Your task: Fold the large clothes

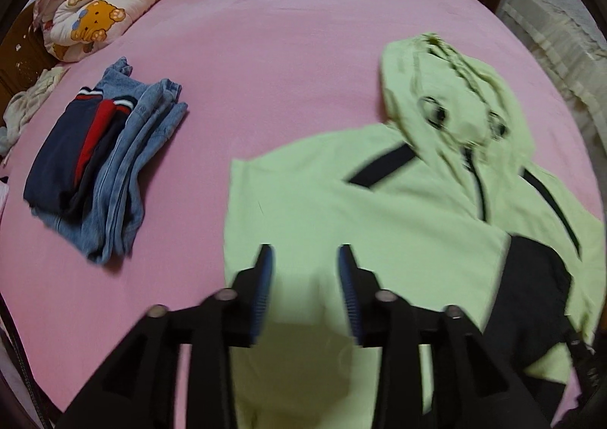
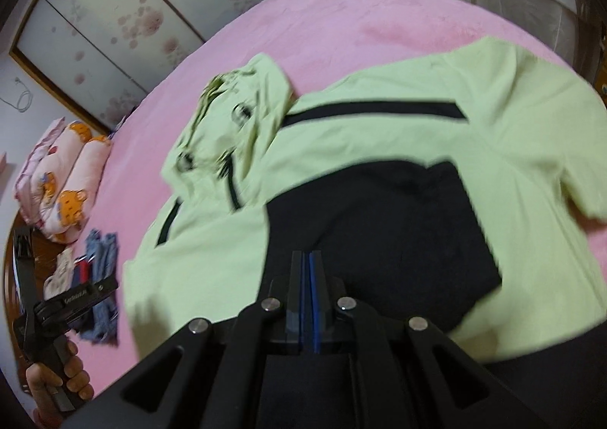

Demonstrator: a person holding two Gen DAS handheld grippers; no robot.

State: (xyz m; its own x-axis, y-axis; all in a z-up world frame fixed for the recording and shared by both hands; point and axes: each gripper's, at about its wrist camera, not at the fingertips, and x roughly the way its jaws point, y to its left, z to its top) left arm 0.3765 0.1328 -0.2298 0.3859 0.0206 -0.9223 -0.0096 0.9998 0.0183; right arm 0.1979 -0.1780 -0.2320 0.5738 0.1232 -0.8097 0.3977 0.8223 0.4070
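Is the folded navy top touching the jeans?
Touching. The left wrist view shows the navy top lying on the folded jeans, overlapping them with no pink bed between.

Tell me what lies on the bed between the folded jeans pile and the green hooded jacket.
Nothing: bare pink sheet separates the jeans pile from the green jacket, clearest in the left wrist view.

Both wrist cameras look steeply down, close over the pink bed [image 1: 288, 49], sharing the green hoodie [image 1: 341, 208].

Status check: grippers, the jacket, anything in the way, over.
Left gripper open, empty. Right gripper shut, empty. Light green hooded jacket with black trim partly folded on pink bed. Folded clothes pile lies clear.
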